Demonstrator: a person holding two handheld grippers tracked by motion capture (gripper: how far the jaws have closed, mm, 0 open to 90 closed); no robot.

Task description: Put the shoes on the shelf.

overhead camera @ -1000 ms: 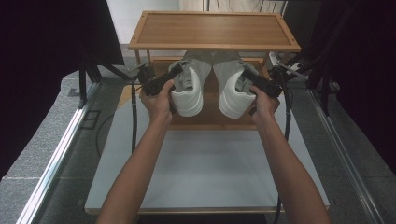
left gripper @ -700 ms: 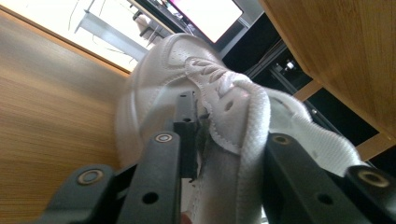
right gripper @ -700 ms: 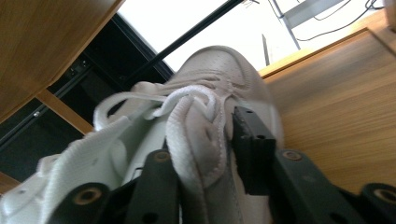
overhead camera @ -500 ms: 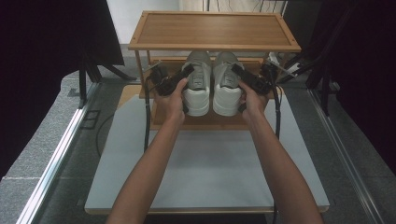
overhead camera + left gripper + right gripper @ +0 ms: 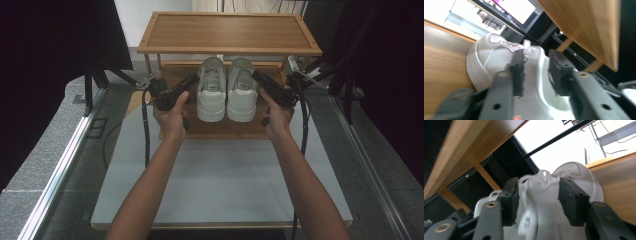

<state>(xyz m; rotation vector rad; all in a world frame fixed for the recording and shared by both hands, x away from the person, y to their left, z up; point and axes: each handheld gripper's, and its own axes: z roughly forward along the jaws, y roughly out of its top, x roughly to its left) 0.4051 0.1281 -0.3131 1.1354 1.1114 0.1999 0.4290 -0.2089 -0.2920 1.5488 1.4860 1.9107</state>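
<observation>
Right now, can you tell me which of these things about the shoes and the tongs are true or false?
1. The two shoes are white. True.
2. The shoes sit on the top shelf. False: they stand on the lower shelf, under the top shelf.
3. The shoes stand side by side. True.
4. The left tongs are beside the left shoe. True.
5. The right tongs hold a red ball. False: they point at the right shoe.

Two white shoes [image 5: 227, 90] on a brown wooden rack [image 5: 229, 31].
</observation>
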